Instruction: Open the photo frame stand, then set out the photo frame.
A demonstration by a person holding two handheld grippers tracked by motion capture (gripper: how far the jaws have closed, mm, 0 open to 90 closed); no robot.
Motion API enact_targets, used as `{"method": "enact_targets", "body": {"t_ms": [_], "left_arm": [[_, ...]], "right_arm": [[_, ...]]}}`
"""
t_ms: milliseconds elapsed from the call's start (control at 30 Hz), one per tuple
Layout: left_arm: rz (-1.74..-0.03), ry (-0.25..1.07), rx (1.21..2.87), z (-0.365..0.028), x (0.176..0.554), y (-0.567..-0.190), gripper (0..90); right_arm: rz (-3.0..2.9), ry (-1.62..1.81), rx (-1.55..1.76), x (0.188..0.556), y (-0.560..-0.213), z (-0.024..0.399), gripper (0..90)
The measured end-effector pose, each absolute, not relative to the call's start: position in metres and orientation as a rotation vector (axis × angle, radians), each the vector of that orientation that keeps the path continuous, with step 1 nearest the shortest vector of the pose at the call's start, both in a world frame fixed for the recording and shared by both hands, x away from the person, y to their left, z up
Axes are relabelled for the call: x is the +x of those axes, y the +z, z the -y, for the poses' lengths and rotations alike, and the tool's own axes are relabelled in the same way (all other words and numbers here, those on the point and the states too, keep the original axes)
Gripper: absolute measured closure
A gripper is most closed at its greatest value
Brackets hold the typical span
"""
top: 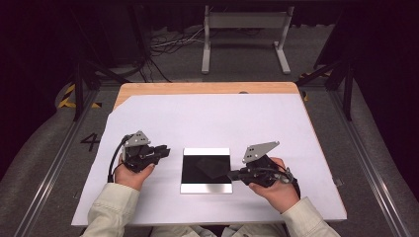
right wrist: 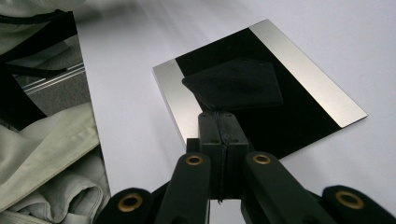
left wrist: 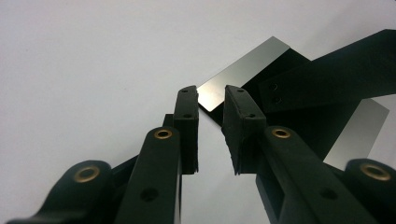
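A square mirror plate (top: 206, 188) lies flat on the white sheet in front of the person, and its middle reflects black. On it rests a small black cloth (top: 212, 166). My right gripper (top: 232, 174) is at the plate's right edge, its jaws pressed together on the near edge of the black cloth (right wrist: 233, 84); its jaw tips (right wrist: 218, 116) sit over the mirror plate (right wrist: 303, 74). My left gripper (top: 165, 150) hovers just left of the plate, apart from it. In the left gripper view my left gripper (left wrist: 211, 95) stands open by a narrow gap with nothing between, aimed at a corner of the plate (left wrist: 243, 70).
The white sheet (top: 207, 118) covers most of a wooden table (top: 197, 88). A pale sleeve (right wrist: 42, 154) lies close to the left of the right gripper. Beyond the table stand a metal frame (top: 244, 22) and floor cables (top: 168, 44).
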State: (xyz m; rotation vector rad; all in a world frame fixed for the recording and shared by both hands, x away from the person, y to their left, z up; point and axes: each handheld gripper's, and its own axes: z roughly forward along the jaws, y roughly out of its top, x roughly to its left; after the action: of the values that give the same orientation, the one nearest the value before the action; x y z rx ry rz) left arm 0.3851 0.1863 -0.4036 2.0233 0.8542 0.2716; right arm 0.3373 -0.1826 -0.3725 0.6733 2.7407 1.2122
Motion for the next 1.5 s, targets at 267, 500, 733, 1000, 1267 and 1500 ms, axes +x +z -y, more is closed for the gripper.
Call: {"method": "enact_targets", "body": {"t_ms": [267, 500, 733, 1000, 1267, 1500], "left_arm": [[-0.855, 0.27, 2.022, -0.186, 0.385, -0.404, 75.7], [-0.864, 0.269, 2.018, -0.187, 0.385, -0.404, 75.5], [-0.865, 0.271, 2.019, -0.187, 0.385, -0.404, 75.5], [-0.865, 0.269, 2.026, -0.186, 0.385, -0.405, 75.4], [-0.859, 0.272, 2.026, -0.187, 0.386, -0.405, 75.4], [-0.868, 0.268, 2.024, -0.188, 0.385, -0.406, 75.3]], "right_arm": [[-2.782, 1.179, 0.685, 0.338, -0.375, 0.183, 89.6], [-2.787, 1.098, 0.676, 0.338, -0.376, 0.182, 89.4], [-2.749, 1.081, 0.706, 0.34, -0.37, 0.19, 88.8], [-2.689, 1.097, 0.751, 0.342, -0.36, 0.196, 83.5], [-2.629, 1.138, 0.792, 0.349, -0.352, 0.2, 74.2], [-2.599, 1.184, 0.844, 0.358, -0.348, 0.2, 67.1]]}}
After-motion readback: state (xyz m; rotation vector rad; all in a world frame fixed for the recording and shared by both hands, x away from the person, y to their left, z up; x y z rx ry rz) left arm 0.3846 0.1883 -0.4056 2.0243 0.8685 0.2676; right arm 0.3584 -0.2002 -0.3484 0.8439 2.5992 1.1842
